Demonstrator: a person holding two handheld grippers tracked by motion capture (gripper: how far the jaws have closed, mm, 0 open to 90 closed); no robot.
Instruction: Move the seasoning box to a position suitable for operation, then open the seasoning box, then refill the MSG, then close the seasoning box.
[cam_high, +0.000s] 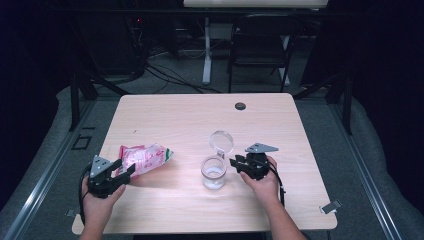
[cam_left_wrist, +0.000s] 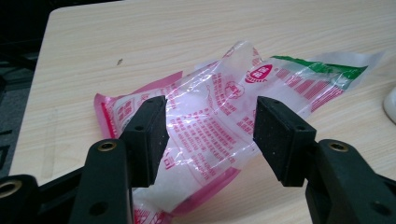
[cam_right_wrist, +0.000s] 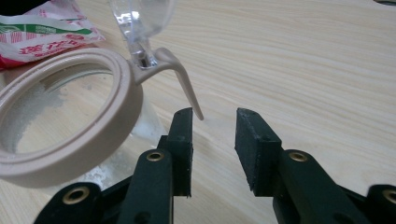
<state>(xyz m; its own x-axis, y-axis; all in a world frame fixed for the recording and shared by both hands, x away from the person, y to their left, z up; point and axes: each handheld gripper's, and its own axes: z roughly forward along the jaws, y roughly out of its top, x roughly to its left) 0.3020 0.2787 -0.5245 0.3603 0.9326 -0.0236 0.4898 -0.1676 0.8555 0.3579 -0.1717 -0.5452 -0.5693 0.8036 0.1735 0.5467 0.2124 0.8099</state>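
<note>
Left tongs (cam_left_wrist: 210, 140) open astride bag (cam_left_wrist: 219, 116); right tongs (cam_right_wrist: 212, 149) open beside jar (cam_right_wrist: 65, 116)

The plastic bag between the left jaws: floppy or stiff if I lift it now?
Probably floppy: the bag is thin, crinkled film lying flat on the table. Likely slippery, given its glossy surface. White grains inside may shift and sag.

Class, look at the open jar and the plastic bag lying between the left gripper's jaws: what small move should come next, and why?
Probably closing the left gripper on the bag. Its jaws stand open on either side of the bag, pads not pressing, and the bag lies flat on the table. The jar stands with its lid swung open, seemingly ready for filling.
</note>
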